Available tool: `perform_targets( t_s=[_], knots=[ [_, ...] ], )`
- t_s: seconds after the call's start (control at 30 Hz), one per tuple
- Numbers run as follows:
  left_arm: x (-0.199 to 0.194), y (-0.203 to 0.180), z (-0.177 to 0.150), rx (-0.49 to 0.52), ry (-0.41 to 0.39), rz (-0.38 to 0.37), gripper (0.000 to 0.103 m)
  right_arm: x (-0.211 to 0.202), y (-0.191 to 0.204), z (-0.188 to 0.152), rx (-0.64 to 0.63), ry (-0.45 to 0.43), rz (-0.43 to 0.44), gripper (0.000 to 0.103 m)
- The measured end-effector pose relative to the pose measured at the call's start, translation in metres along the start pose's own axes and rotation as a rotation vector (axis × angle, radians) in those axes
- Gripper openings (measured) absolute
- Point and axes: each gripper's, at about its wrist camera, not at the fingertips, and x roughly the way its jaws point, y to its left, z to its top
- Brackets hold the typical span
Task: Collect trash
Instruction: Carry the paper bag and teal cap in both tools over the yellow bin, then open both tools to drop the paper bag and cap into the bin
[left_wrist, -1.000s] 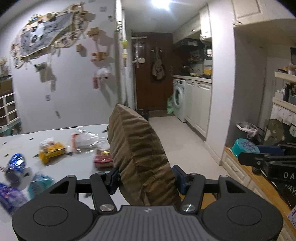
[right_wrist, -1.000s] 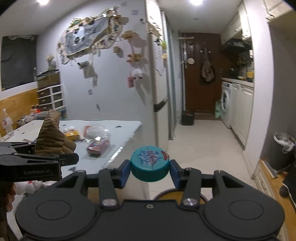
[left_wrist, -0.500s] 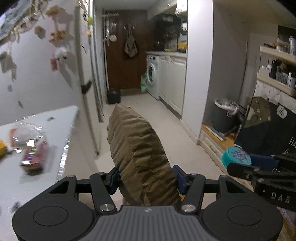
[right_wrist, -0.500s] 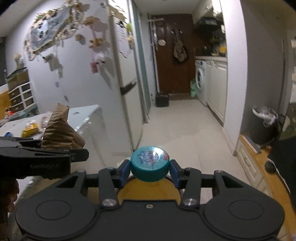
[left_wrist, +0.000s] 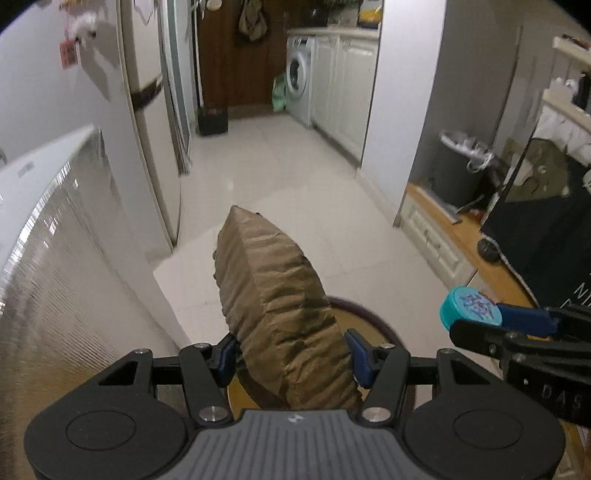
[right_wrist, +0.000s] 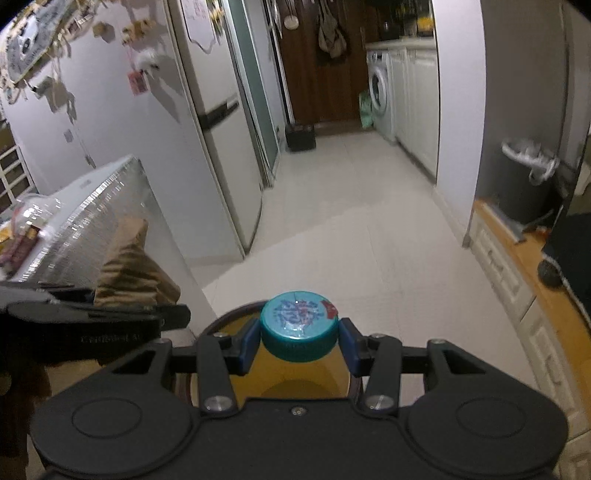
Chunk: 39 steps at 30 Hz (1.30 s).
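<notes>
Two tools hang side by side over a round bin with a dark rim and a yellow liner (right_wrist: 236, 321) on the pale tiled floor (left_wrist: 295, 177). The left tool (left_wrist: 290, 354) is clenched on a crumpled brown paper bag (left_wrist: 280, 310), which stands up between its blue pads above the bin's rim. The right tool (right_wrist: 298, 347) grips a teal round plastic lid with blue and red print (right_wrist: 298, 325), directly over the yellow liner. Just to the left, the foil-sided edge of the white worktop (left_wrist: 55, 229) stands close beside the left tool. Ahead, the floor runs open to the dark wooden door (right_wrist: 314, 74). On the right, a low wooden ledge (left_wrist: 472, 254) borders the floor, near the right tool.
</notes>
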Motion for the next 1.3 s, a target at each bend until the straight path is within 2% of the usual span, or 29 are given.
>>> perform_targets(
  t_s=[0.27,0.47,0.67,0.87,1.13,1.3],
  knots=[
    [0.048,0.023,-0.006,-0.041,0.125,-0.002,0.060,0.070,-0.008,-0.002,0.093,0.151,0.024,0.047],
    [0.076,0.030,-0.017,-0.050,0.263,-0.023,0.061,0.106,-0.006,-0.004,0.128,0.243,0.014,0.047],
    [0.090,0.030,-0.021,-0.003,0.307,-0.055,0.064,0.131,-0.006,-0.013,0.132,0.335,0.011,0.047],
    [0.104,0.028,-0.019,0.034,0.351,-0.041,0.064,0.142,-0.012,-0.022,0.136,0.355,-0.002,0.047],
    [0.114,0.023,-0.017,0.083,0.360,-0.054,0.065,0.146,-0.015,-0.023,0.121,0.342,0.010,0.048],
    [0.115,0.018,-0.021,0.118,0.367,-0.061,0.079,0.143,-0.016,-0.024,0.101,0.343,0.019,0.051]
  ],
)
